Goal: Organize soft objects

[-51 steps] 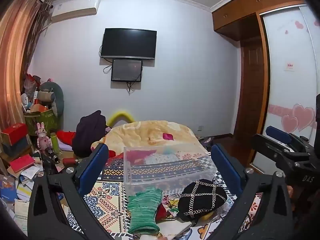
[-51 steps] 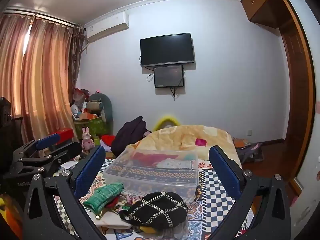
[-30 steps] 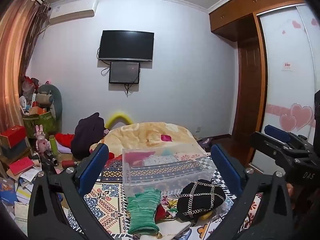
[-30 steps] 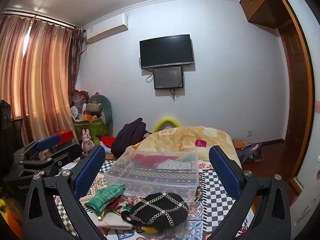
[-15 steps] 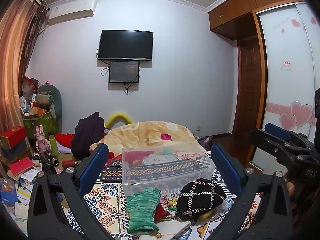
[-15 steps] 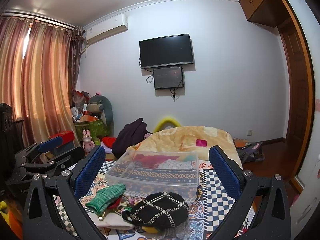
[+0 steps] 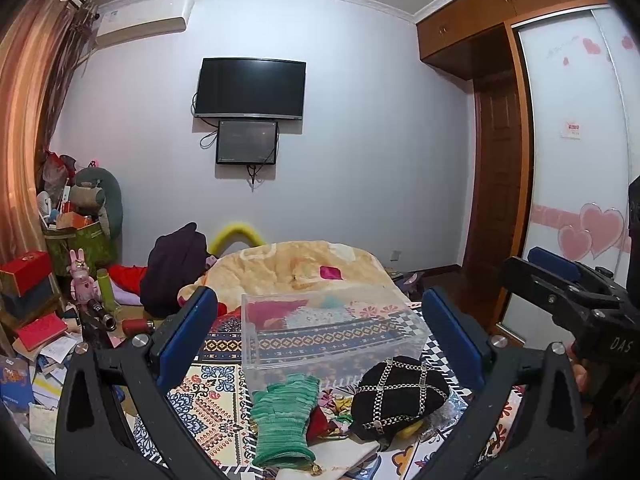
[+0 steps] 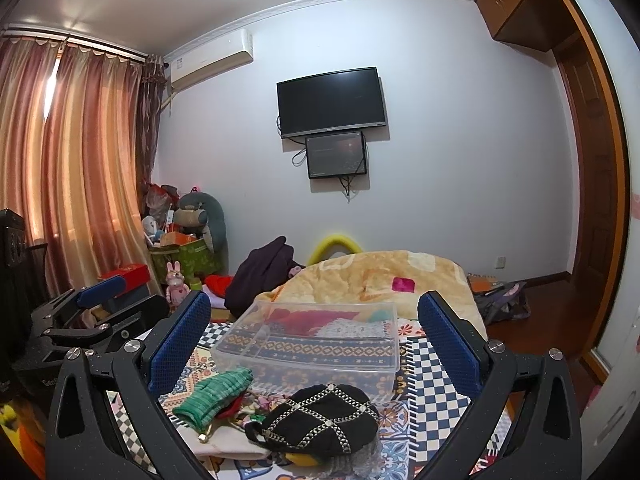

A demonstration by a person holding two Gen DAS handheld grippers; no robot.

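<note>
A green knitted glove [image 7: 286,416] [image 8: 214,394] and a black hat with a chain pattern [image 7: 400,394] [image 8: 320,418] lie on a small pile of soft items on the patterned bedspread [image 7: 208,404]. Behind them stands a clear plastic bin [image 7: 328,328] [image 8: 312,344] with some red and pale fabric showing at its back. My left gripper [image 7: 320,332] is open and empty, held above the pile. My right gripper [image 8: 314,334] is open and empty, also above the pile. Each gripper shows in the other's view, the right one [image 7: 560,292] and the left one [image 8: 96,312].
A yellow blanket [image 7: 296,264] and dark clothing [image 7: 172,268] lie behind the bin. Boxes, books and toys [image 7: 40,300] clutter the left side. A TV [image 7: 250,88] hangs on the far wall. A wardrobe [image 7: 580,180] stands at right.
Both views have shifted slightly, the scene staying nearly the same. Nothing on the bed has moved and both grippers stay open.
</note>
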